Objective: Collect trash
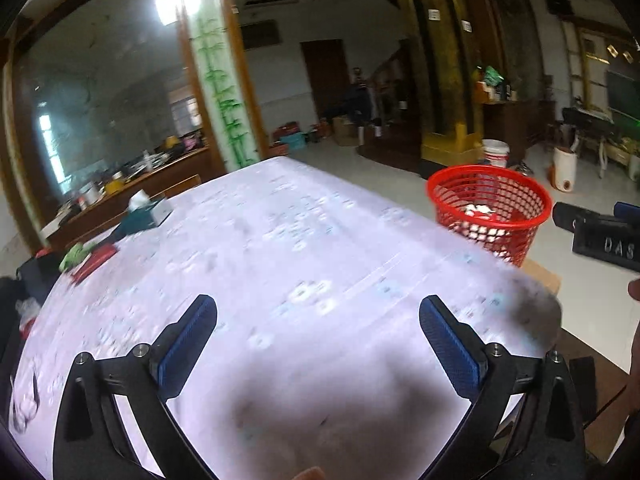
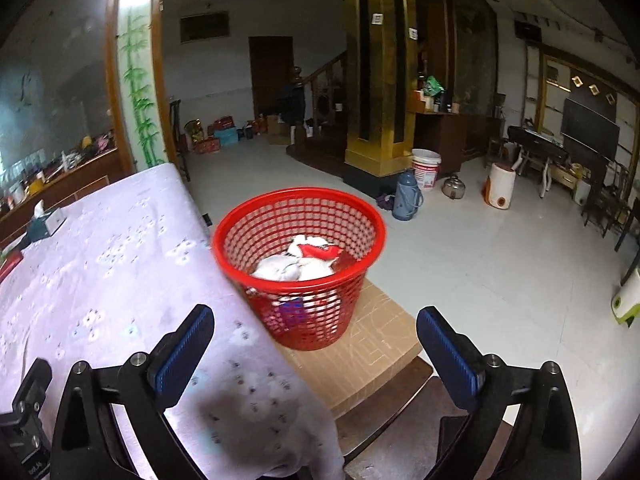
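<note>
Left gripper wide open, empty, above floral-cloth counter. Right gripper wide open, empty, facing red mesh basket. Basket on cardboard box beside counter edge; crumpled white trash inside basket.

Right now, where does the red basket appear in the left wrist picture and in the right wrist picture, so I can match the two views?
Left wrist view: the red basket is at the right, past the table's edge, partly hidden by it.
Right wrist view: the red basket is near the centre, on a cardboard box beside the table, with white trash inside.
Shared landmark: the white bucket at the base of the golden pillar.
</note>
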Motion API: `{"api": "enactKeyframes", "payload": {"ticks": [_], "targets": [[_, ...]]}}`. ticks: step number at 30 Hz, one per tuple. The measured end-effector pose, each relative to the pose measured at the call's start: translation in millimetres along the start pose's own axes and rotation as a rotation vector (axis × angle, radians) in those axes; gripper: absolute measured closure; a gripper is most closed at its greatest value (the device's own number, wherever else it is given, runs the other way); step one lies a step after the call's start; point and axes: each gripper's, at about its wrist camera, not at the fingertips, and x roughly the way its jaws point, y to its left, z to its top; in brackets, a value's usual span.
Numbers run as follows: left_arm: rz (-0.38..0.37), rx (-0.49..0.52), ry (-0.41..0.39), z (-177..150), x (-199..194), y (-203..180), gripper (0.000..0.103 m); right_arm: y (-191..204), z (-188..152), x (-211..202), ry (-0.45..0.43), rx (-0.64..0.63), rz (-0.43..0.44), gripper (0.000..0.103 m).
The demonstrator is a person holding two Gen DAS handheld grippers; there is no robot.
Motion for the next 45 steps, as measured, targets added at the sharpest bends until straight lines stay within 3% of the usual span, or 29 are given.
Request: {"api": "enactKeyframes", "payload": {"ticks": [5, 13, 22, 45], "targets": [[0.036, -0.053, -0.017, -16.0, -12.0, 17.7, 0.002, 15.8, -6.1, -3.8, -0.007, -0.031, 0.004, 0.001], [0.114, 0.034, -0.034, -16.0, -15.4, 2.0, 0.002, 23.4, -6.4, -3.9, -0.012, -0.055, 0.000, 0.001], [0.141, 0.076, -0.012, -16.8, -13.9, -9.9, 0.002, 23.3, -6.5, -4.4, -0.014, -0.056, 0.003, 0.001], [0.071, 0.012, 0.030, -21.8, -7.3, 1.5, 0.002, 32.9, -11.3, -1.2, -0.002, -0.089, 0.020, 0.001]]}}
